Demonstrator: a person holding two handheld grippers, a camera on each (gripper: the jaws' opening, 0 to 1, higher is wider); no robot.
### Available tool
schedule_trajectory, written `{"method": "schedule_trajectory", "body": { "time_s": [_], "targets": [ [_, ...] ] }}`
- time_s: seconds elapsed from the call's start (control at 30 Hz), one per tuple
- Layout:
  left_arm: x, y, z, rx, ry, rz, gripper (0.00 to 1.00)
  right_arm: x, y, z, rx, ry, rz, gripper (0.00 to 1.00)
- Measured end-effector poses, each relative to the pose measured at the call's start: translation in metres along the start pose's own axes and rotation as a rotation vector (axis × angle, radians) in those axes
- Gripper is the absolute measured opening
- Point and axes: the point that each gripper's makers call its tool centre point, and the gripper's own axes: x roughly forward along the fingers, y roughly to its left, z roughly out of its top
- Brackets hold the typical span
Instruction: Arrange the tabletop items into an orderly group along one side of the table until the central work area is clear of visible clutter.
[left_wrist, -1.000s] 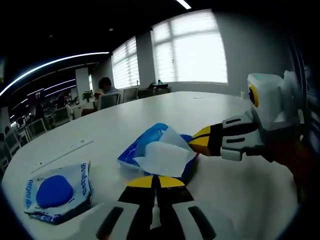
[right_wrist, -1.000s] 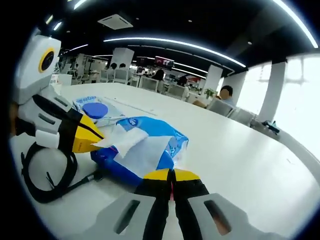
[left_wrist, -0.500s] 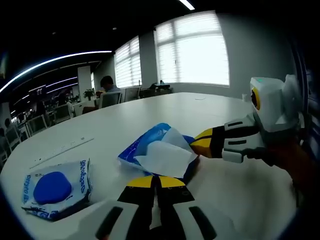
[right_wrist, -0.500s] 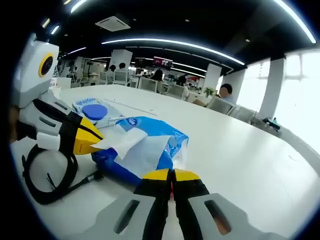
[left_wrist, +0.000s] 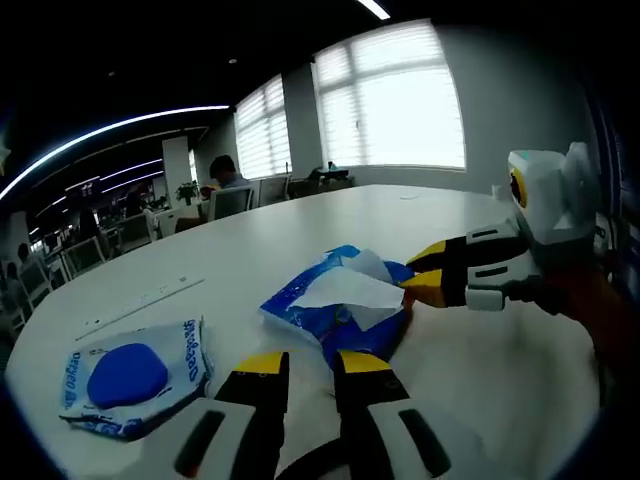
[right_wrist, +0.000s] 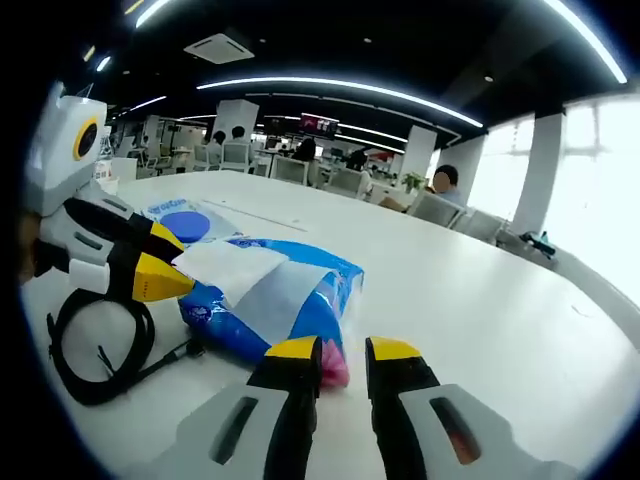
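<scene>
A blue tissue pack (left_wrist: 335, 312) (right_wrist: 262, 303) with a white tissue (left_wrist: 345, 287) sticking out lies on the white table (left_wrist: 480, 370), between both grippers. My left gripper (left_wrist: 312, 364) stands open just short of the pack's near edge, nothing between its jaws; in the right gripper view it (right_wrist: 162, 261) comes in from the left, open beside the tissue. My right gripper (right_wrist: 342, 351) is open at the pack's other edge, and in the left gripper view it (left_wrist: 428, 272) reaches in from the right. A wet-wipes pack with a blue lid (left_wrist: 130, 376) (right_wrist: 186, 225) lies further off.
A coiled black cable (right_wrist: 98, 350) lies on the table by the left gripper. Bare white table (right_wrist: 480, 330) stretches past the pack. Office chairs, desks and seated people (left_wrist: 225, 172) stand beyond the table's far edge, by bright windows.
Both grippers were shut at the tissue pack's edges and now stand open. The pack and its tissue lie flatter on the table. Both views have shifted a little.
</scene>
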Motion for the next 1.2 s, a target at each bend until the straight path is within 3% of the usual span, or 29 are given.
{"method": "schedule_trajectory", "body": {
  "time_s": [0.23, 0.37, 0.57, 0.83, 1.2],
  "targets": [
    [-0.008, 0.009, 0.005, 0.033, -0.037, 0.041, 0.35, -0.01, 0.0, 0.005, 0.02, -0.018, 0.004, 0.25],
    [-0.016, 0.016, 0.006, 0.04, -0.043, 0.063, 0.51, -0.02, 0.01, 0.019, 0.011, -0.061, 0.027, 0.27],
    [-0.034, 0.031, 0.006, 0.005, -0.04, 0.079, 0.62, -0.029, 0.033, 0.046, -0.009, -0.144, 0.102, 0.4],
    [-0.061, 0.052, 0.006, 0.027, -0.043, 0.108, 0.64, -0.03, 0.053, 0.066, -0.081, -0.175, 0.124, 0.44],
    [-0.093, 0.081, 0.01, -0.023, -0.063, 0.14, 0.67, -0.029, 0.074, 0.073, -0.122, -0.161, 0.156, 0.44]
  ]
}}
